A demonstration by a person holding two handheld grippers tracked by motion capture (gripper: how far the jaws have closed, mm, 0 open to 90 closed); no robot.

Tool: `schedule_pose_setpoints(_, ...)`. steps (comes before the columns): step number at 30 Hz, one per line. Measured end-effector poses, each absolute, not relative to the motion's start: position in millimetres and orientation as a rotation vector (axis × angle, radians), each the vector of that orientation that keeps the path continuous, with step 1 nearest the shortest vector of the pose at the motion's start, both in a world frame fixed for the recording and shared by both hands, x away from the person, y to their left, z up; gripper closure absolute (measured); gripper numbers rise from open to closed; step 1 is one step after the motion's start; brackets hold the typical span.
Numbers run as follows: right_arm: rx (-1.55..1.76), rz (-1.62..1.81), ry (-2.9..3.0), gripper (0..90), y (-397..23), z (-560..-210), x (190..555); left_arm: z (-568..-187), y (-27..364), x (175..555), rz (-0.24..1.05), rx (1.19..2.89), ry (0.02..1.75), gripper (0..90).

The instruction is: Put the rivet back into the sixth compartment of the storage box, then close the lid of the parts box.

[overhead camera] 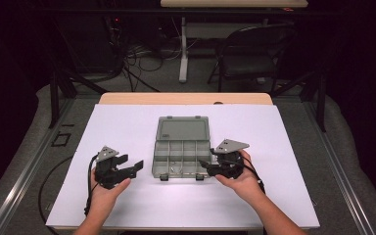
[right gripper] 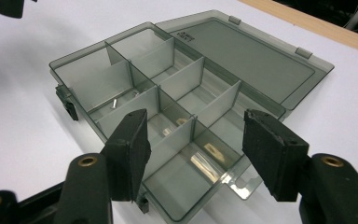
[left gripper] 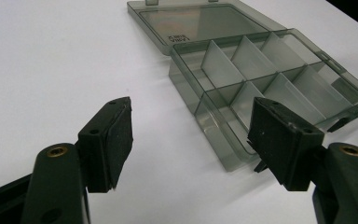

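The box point(overhead camera: 181, 155) lies open near the middle of the white sheet point(overhead camera: 127, 122) that covers the bench point(overhead camera: 186, 98). It is smoky clear plastic, its lid point(overhead camera: 183, 129) folded flat on the sheet on the far side, still joined at the hinge. Dividers split the tray into two rows of compartments. In the right gripper view a few small metal parts point(right gripper: 113, 102) lie in the cells nearest the front wall, and two dark latches point(right gripper: 66, 101) sit on that wall.

The right gripper point(overhead camera: 206, 166) is at the box's near right corner. Its jaws are spread wide with nothing pinched; in its own view the corner of the tray sits low between them, one pad point(right gripper: 129, 148) over the front cells, the other point(right gripper: 272, 151) beyond the side wall. Whether either pad touches the plastic I cannot tell.

The left gripper point(overhead camera: 130, 171) is held to the left of the box, apart from it, above bare sheet. Its jaws are spread too and empty, aimed at the tray's near left corner.

Behind the bench stand a chair point(overhead camera: 252, 49) and a tangle of cables point(overhead camera: 142, 58) on the floor.
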State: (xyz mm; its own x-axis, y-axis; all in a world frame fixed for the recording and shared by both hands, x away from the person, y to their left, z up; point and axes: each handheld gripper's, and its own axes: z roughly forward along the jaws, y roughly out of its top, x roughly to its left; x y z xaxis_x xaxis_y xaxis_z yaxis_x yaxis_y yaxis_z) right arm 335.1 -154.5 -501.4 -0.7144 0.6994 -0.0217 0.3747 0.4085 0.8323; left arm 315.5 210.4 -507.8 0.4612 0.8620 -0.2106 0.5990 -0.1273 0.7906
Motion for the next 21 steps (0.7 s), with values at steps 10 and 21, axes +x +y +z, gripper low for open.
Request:
schedule_pose_setpoints(10,1.004,1.17,2.317,43.9,-167,-499,349,-504,201,338,0.364,1.87,1.23,30.0)
schedule_pose_setpoints(21,1.046,1.116,2.308,45.8,-175,-495,362,-489,190,361,0.36,1.891,1.207,33.2)
